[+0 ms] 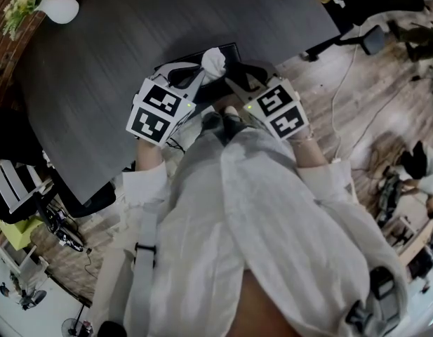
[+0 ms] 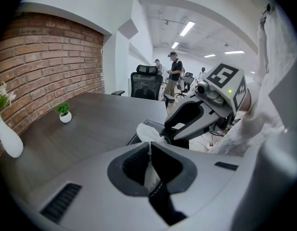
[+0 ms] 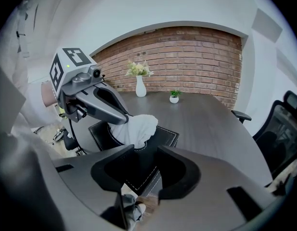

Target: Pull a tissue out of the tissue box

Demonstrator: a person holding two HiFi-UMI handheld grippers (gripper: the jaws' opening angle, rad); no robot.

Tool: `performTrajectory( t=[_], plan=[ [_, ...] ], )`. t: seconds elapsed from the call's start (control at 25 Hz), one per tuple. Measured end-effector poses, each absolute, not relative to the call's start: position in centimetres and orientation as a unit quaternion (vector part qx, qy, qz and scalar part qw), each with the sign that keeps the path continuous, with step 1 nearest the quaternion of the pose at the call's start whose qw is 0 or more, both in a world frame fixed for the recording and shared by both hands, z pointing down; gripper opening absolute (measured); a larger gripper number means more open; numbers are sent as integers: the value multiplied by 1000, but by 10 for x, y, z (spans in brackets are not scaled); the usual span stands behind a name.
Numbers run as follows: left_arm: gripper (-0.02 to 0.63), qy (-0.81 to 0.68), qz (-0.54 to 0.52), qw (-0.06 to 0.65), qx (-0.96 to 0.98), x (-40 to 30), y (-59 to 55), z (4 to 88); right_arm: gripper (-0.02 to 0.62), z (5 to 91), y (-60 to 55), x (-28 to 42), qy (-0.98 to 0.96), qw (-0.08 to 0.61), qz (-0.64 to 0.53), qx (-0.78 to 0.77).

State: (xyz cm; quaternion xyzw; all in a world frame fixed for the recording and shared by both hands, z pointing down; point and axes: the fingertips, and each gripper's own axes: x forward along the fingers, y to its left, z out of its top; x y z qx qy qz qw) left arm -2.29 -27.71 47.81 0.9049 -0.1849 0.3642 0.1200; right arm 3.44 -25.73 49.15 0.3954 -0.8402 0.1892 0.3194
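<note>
Tissue [image 1: 214,62] shows as a white tuft just above the centre of the head view, rising from the black tissue box [image 1: 232,50] at the near edge of the dark counter [image 1: 118,41]. The left tool [image 2: 149,150] is clamped on it: at lower centre of the left gripper view, a thin fold of the sheet runs between the 2 closed jaws. The right tool [image 3: 146,150] has its jaws apart with nothing between them, near the box's stitched top. To pull well, I judge the left should draw straight up and slowly. The right could press on the lid so the box does not lift or the sheet tear.
</note>
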Motion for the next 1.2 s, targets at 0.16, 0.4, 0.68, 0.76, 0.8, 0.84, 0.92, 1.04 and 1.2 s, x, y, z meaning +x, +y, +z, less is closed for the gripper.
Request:
performTrajectory(
  t=[0.16,0.4,0.68,0.76,0.8,0.84,0.92,1.04,1.2],
  plan=[
    [12,-203,347,121,908,-26,-284,470,141,492,-258,35,-837,325,191,396],
    [11,-220,329,119,911,-30,-288,460,141,493,-257,35,-837,332,190,392],
    [11,-234,316,112,913,-34,-296,454,141,494,-259,34,-837,341,190,384],
    [11,-240,312,110,913,-35,-298,451,141,494,-259,34,-837,343,190,382],
    [11,-244,310,109,912,-35,-300,450,141,495,-259,34,-837,345,190,381],
    [11,-248,308,108,912,-35,-301,448,141,495,-259,35,-837,346,191,380],
    [11,-257,300,106,912,-37,-304,445,141,494,-259,35,-837,347,192,378],
    [11,-277,281,105,913,-41,-312,436,141,493,-260,35,-836,349,192,377],
    [11,-288,259,110,916,-44,-317,428,140,494,-259,34,-836,352,192,375]
  ],
)
